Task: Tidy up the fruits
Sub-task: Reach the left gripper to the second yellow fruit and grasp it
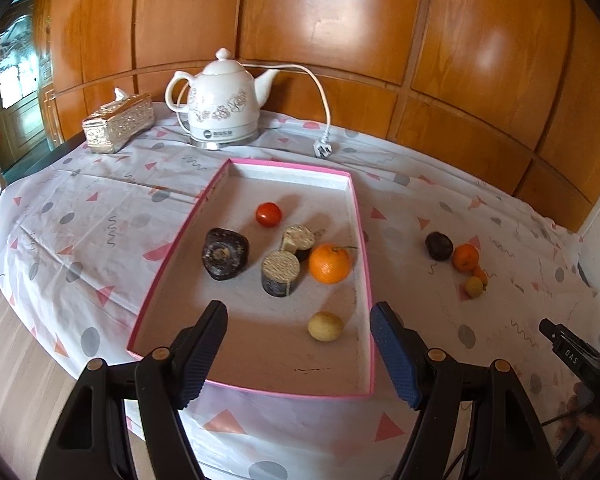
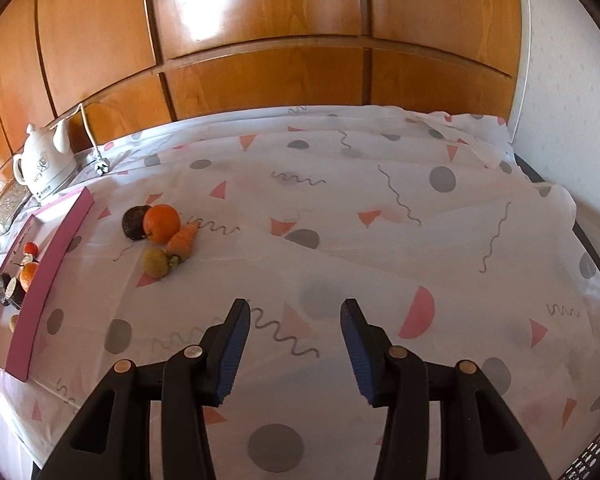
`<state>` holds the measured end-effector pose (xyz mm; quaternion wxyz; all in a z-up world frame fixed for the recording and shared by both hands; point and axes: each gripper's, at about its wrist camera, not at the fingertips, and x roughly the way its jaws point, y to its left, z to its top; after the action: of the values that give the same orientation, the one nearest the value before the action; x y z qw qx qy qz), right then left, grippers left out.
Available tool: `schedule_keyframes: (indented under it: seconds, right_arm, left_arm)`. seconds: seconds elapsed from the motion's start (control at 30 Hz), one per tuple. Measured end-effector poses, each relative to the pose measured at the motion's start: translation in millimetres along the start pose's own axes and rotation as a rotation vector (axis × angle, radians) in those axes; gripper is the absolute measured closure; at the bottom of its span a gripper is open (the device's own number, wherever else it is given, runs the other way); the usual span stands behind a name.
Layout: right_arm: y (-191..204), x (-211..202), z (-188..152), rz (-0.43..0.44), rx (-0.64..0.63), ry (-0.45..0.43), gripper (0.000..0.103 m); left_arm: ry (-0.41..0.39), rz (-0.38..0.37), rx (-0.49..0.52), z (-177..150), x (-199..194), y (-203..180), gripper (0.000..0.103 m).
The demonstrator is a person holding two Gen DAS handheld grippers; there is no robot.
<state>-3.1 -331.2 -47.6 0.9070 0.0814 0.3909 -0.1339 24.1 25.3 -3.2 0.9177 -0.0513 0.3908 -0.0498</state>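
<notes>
A pink-rimmed tray [image 1: 362, 240] lies on the table and holds a tomato [image 1: 268, 214], an orange [image 1: 329, 263], a yellow fruit [image 1: 325, 326], a dark fruit [image 1: 225, 253] and two cut dark pieces [image 1: 280, 274]. My left gripper [image 1: 298, 312] is open and empty above the tray's near end. On the cloth right of the tray lie a dark fruit [image 2: 134, 222], an orange [image 2: 161, 223], a small carrot [image 2: 183, 240] and a yellow fruit [image 2: 156, 263]. My right gripper [image 2: 296, 310] is open and empty, well to the right of that group.
A white kettle [image 1: 224, 100] with its cord and plug [image 1: 323, 149] and a gold tissue box [image 1: 118, 122] stand at the back of the table. A wooden panelled wall [image 2: 260, 20] runs behind. The patterned tablecloth [image 2: 380, 220] covers the table.
</notes>
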Motion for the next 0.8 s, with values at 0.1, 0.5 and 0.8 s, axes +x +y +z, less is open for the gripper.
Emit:
schedule_keyframes:
  seconds: [0.1, 0.5, 0.8]
  right_arm:
    - [-6, 0, -4, -0.012, 0.007, 0.001, 0.055]
    - [-24, 5, -5, -0.035, 0.037, -0.003, 0.055]
    - [-35, 4, -7, -0.05, 0.055, 0.0, 0.055]
  left_arm:
    - [0.007, -0.018, 0.014, 2, 2, -8, 0.029]
    - [0.075, -0.102, 0.097, 11, 19, -48, 0.029]
    - [0.174, -0.208, 0.129, 11, 44, -75, 0.032]
